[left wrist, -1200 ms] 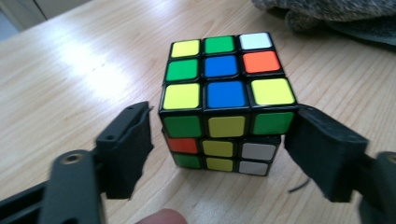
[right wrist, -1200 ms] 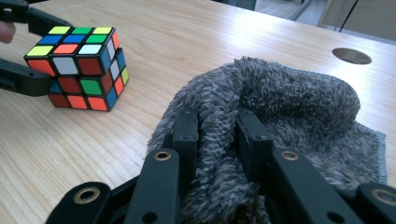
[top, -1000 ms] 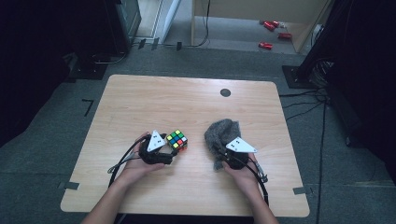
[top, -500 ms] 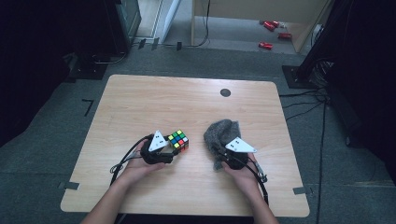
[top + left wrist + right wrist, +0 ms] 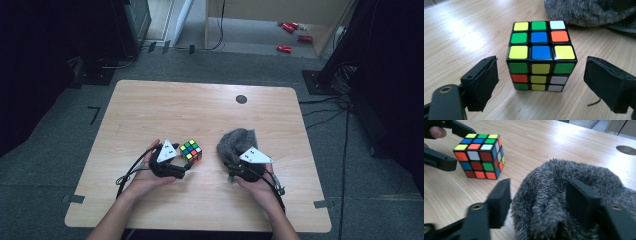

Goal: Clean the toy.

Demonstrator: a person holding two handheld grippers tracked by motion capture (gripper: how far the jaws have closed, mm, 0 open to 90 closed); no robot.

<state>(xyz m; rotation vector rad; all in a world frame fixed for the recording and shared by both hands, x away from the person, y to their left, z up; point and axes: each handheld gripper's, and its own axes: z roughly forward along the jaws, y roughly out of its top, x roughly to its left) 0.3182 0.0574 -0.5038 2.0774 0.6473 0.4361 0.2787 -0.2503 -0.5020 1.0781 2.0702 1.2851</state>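
Wooden worktop point(image 5: 150, 110) under me; grey furry cloth point(image 5: 236, 142) at its right, my right jaws just opening, fur bunched between them. Left jaws just opening too, released either side of the puzzle cube point(image 5: 541, 55), standing free.

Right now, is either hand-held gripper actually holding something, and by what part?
Nothing is held. The left hand-held gripper stands open around the puzzle cube, its jaws clear of the sides. The right hand-held gripper has just been opening over a fold of the grey furry cloth.
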